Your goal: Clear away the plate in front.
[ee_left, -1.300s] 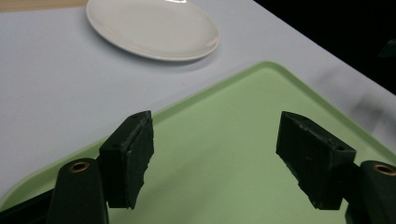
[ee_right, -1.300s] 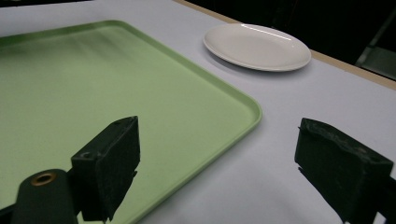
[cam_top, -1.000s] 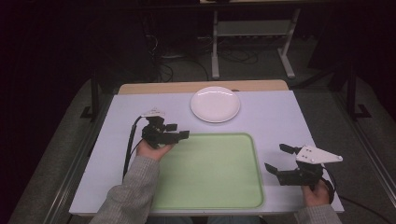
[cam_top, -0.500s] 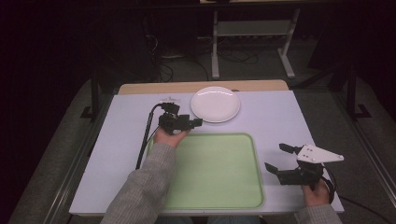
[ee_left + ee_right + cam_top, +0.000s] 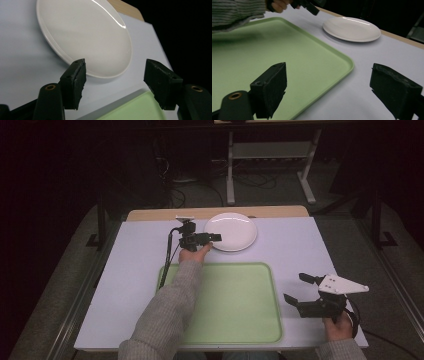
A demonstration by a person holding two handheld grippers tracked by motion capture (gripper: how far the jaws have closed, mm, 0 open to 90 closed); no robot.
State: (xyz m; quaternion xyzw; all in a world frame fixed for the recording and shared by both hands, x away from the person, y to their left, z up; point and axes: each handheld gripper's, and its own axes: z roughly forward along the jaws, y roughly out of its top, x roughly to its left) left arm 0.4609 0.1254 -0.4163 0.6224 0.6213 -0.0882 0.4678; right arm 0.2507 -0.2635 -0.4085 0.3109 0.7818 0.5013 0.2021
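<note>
White plate at far middle of table, beyond green tray. Left gripper at plate's near-left rim, jaws apart. Right gripper just right of tray, jaws apart, holding nothing.

Left gripper view: plate rim just ahead, between spread jaws; tray corner below.

Right gripper view: jaws wide, tray corner between; plate beyond.

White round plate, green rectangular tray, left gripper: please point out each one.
White round plate (image 5: 235, 231): high view, centre of its face.
Green rectangular tray (image 5: 240, 305): high view, bare floor.
Left gripper (image 5: 216, 238): high view, between its fingertips.
</note>
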